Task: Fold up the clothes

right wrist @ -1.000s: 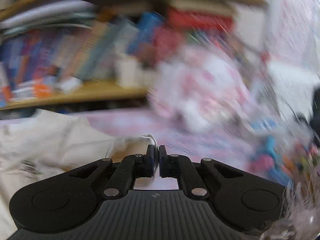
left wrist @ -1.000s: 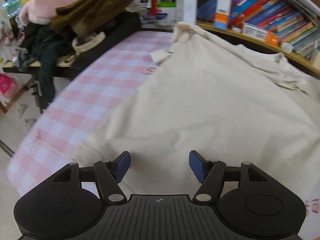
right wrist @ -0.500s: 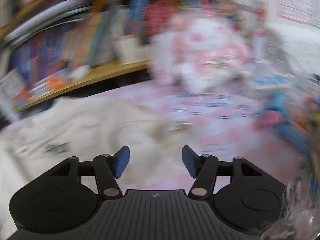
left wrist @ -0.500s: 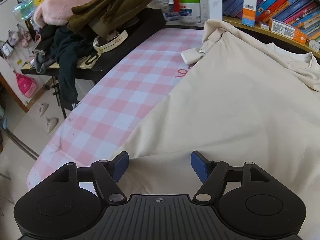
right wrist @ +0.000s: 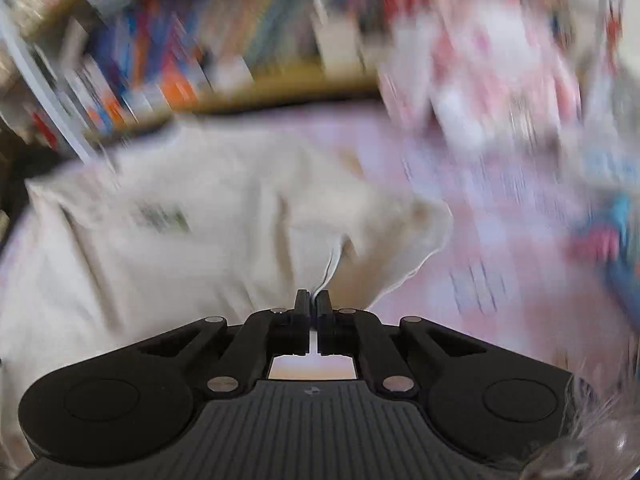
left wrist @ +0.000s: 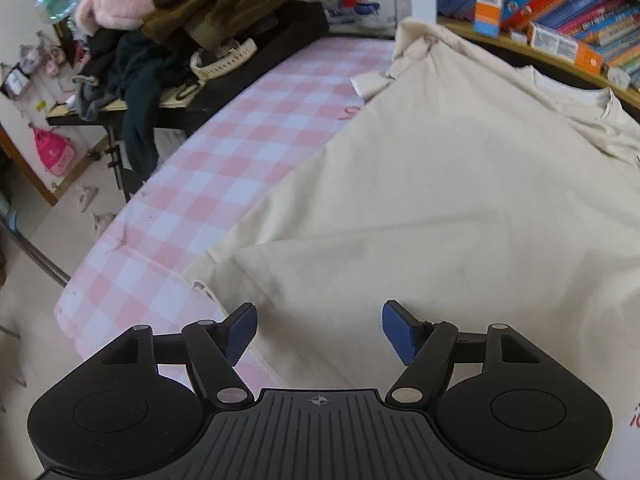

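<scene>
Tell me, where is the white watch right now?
In the left wrist view, the white watch is at the upper left, on the black side table, just below the pile of clothes and beside the pink checked cloth.

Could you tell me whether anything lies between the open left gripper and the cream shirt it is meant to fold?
Nothing visible does. The left gripper hangs open directly over the cream shirt, with only bare fabric between its pads. The right gripper is already shut on the shirt's edge.
</scene>
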{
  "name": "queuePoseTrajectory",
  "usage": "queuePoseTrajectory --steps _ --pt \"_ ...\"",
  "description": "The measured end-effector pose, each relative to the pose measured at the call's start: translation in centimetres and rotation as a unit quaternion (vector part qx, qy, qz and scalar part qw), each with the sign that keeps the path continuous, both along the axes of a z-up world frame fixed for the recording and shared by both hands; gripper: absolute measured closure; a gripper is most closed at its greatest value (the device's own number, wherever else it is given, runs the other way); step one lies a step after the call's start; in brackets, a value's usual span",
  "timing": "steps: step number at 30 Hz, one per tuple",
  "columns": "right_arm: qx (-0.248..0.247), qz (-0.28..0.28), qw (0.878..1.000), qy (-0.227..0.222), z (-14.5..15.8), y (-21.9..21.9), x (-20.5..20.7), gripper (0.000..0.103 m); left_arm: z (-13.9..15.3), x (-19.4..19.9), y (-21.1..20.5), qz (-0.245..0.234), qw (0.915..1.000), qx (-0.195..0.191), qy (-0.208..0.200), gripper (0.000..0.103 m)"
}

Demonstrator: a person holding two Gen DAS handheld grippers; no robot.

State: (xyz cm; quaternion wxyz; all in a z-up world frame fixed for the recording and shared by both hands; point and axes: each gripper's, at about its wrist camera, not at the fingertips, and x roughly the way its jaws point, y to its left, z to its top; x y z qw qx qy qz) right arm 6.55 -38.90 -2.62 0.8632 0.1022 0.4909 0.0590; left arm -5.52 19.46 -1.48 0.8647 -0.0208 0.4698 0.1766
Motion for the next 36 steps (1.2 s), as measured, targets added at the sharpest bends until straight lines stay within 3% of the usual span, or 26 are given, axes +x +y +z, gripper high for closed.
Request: queuePoseTrajectory --steps 2,3,4,5,8,14,15,16,19,21,24,25,27,30,36 --pt "0.033 -0.029 0.999 0.010 -0.6 -1.7 0.2 0.091 0.2 0.0 -0.2 0.008 1.0000 -0.003 0.003 0.032" --pt "0.057 -0.047 0.997 0.002 -0.6 -2.6 0.2 0.078 0.3 0.0 -0.3 0.008 1.0000 -0.003 0.003 0.032" --pt "0.081 -0.065 0.995 -0.006 -0.5 -3.6 0.2 0.055 0.4 0.1 -0.6 0.006 1.0000 0.001 0.002 0.032" --pt "0.102 -0.083 0.991 -0.018 -0.4 -4.4 0.3 0.051 0.6 0.1 -0.9 0.003 1.0000 0.005 0.002 0.032" --pt "0.138 -0.117 0.983 -0.034 -0.8 -6.2 1.8 0.055 1.2 0.2 -1.8 -0.005 0.9999 0.013 -0.001 0.032" --pt "0.178 -0.153 0.972 0.024 -4.9 -7.0 6.2 0.069 2.5 -0.4 -2.7 -0.005 0.9998 0.017 -0.006 0.032" --pt "0.173 -0.151 0.973 0.018 -5.2 -7.0 6.7 0.090 2.6 -0.5 -2.8 -0.005 0.9998 0.018 -0.005 0.032" --pt "0.162 -0.153 0.975 0.004 -5.2 -7.2 7.0 0.102 2.8 -0.6 -2.9 -0.005 0.9998 0.020 -0.004 0.032" --pt "0.098 -0.216 0.968 -0.079 -3.0 -9.2 7.7 0.101 3.0 -0.9 -2.8 0.001 0.9997 0.023 -0.005 0.032" --pt "0.090 -0.239 0.963 -0.081 -2.4 -10.5 7.9 0.099 3.0 -1.1 -2.7 0.006 0.9997 0.022 -0.006 0.032" --pt "0.093 -0.207 0.972 -0.055 -1.7 -10.5 7.4 0.093 2.8 -1.5 -2.4 0.016 0.9997 0.020 -0.007 0.032" --pt "0.094 -0.199 0.974 -0.055 -1.3 -10.2 6.8 0.080 2.7 -1.5 -2.3 0.020 0.9996 0.016 -0.008 0.032" --pt "0.097 -0.184 0.976 -0.059 -0.5 -9.4 5.0 0.068 2.7 -1.6 -2.2 0.026 0.9995 0.011 -0.012 0.032" --pt "0.094 -0.135 0.985 -0.042 0.2 -7.1 2.8 0.068 3.0 -1.8 -2.4 0.029 0.9993 0.010 -0.021 0.032" --pt "-0.015 -0.063 0.998 -0.019 -0.3 -2.3 1.2 0.073 3.1 -2.7 -2.6 0.034 0.9990 0.008 -0.029 0.032"
